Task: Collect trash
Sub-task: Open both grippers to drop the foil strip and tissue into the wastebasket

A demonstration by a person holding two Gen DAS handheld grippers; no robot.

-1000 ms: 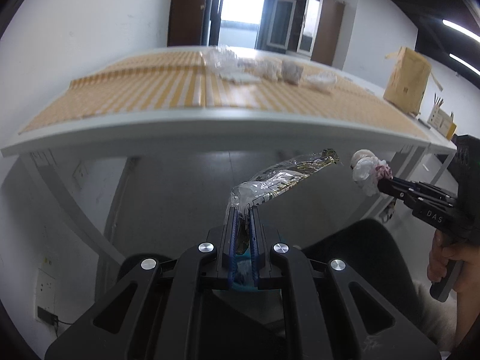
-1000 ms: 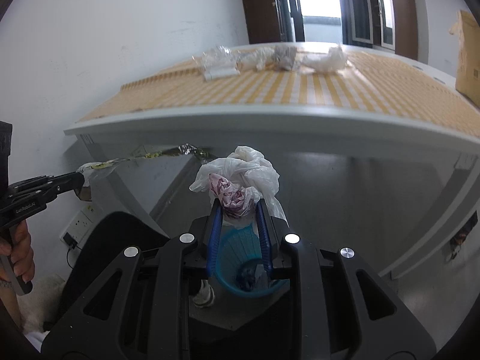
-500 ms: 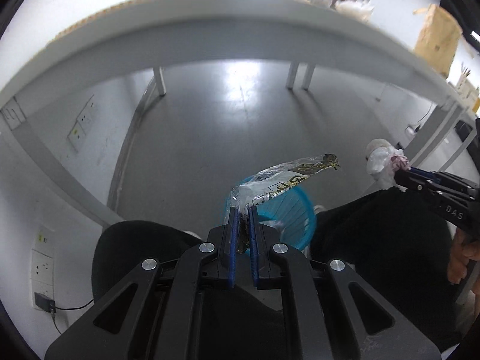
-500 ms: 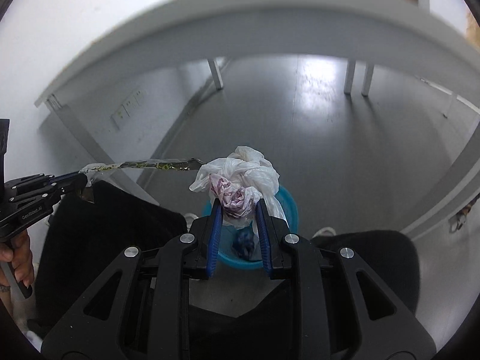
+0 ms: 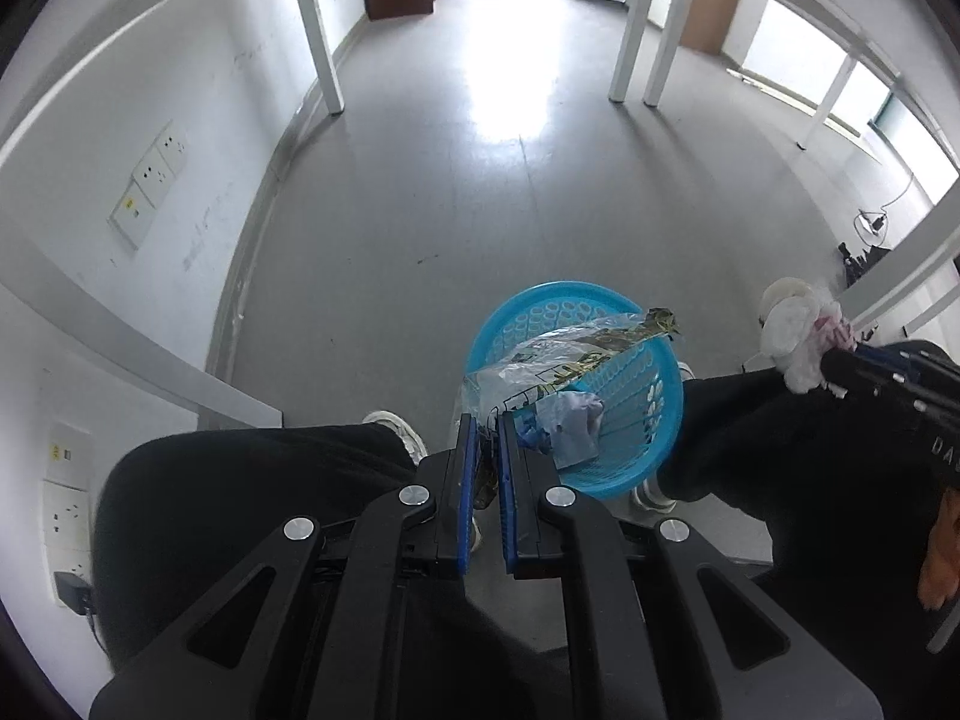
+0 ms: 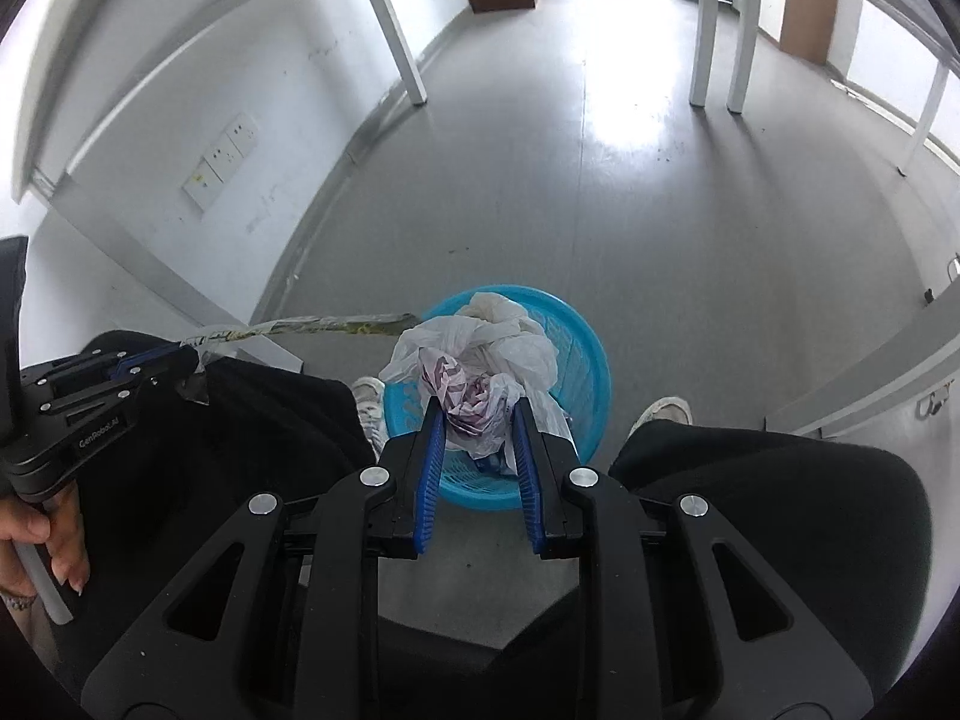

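A blue plastic basket (image 5: pixel 645 420) stands on the grey floor between the person's feet, with blue and pale trash in it; it also shows in the right wrist view (image 6: pixel 591 360). My left gripper (image 5: pixel 483 423) is shut on a clear and gold snack wrapper (image 5: pixel 570 360) that reaches out over the basket. My right gripper (image 6: pixel 477 408) is shut on a crumpled white plastic bag with purple print (image 6: pixel 474 360), held right above the basket. Each gripper shows in the other's view: the right one (image 5: pixel 840 366) and the left one (image 6: pixel 180 357).
White table legs (image 5: pixel 321 42) stand on the floor ahead, with wall sockets (image 5: pixel 150 180) low on the left wall. The person's dark-trousered legs (image 5: pixel 252 480) and white shoes (image 6: pixel 660 411) flank the basket. A table frame rail (image 6: pixel 870 384) runs at the right.
Both grippers have dropped from table height and tilted down below the table edge. The floor and basket have come into full view beneath the held wrapper and bag.
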